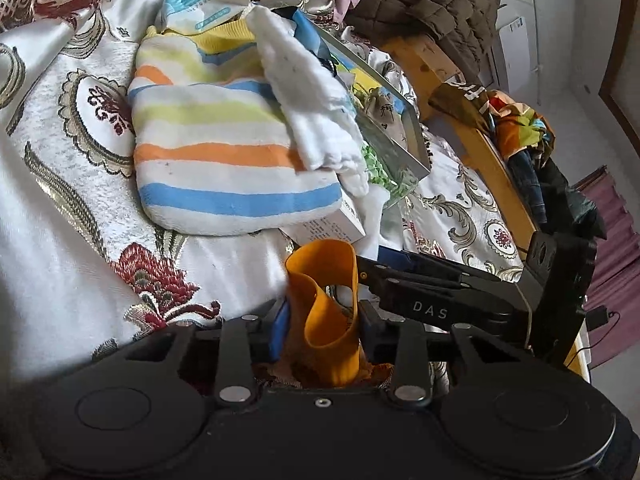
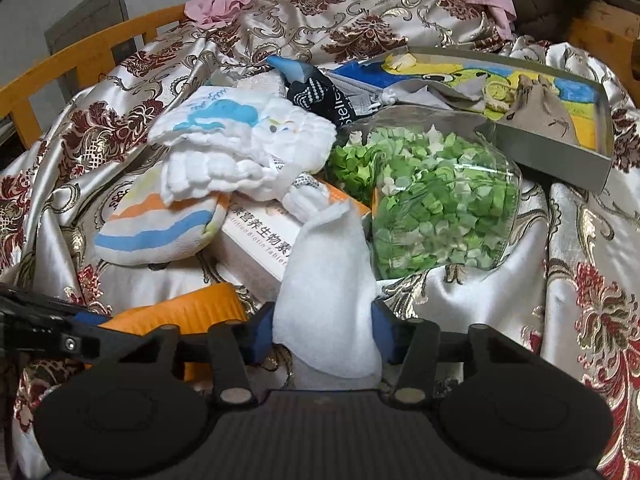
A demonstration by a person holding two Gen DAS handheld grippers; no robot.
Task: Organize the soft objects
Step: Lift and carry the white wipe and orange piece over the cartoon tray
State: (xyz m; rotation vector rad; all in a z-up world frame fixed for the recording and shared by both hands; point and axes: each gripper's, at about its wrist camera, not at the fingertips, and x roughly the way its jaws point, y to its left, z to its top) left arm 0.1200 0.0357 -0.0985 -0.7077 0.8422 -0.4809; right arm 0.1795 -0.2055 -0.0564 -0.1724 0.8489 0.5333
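Barely started imo: left gripper (image 1: 320, 316) jaws are clamped on an orange cloth (image 1: 326, 304), right gripper (image 2: 324, 332) jaws on a white cloth (image 2: 326, 276). The striped towel (image 1: 216, 148) and muslin cloth (image 2: 244, 148) beside the tin tray (image 2: 560, 152) remain heaped.

On the patterned bedspread (image 2: 480, 312) lie four soft cloths: one striped towel (image 1: 216, 160), one white quilted cloth (image 2: 240, 148), one white felt piece (image 2: 328, 280) and one orange cloth (image 1: 324, 300). There is one clear bag of green paper stars (image 2: 436, 208), one printed box (image 2: 260, 236) and one shallow tray (image 2: 560, 136) (holding one small beige pouch (image 2: 540, 108)).
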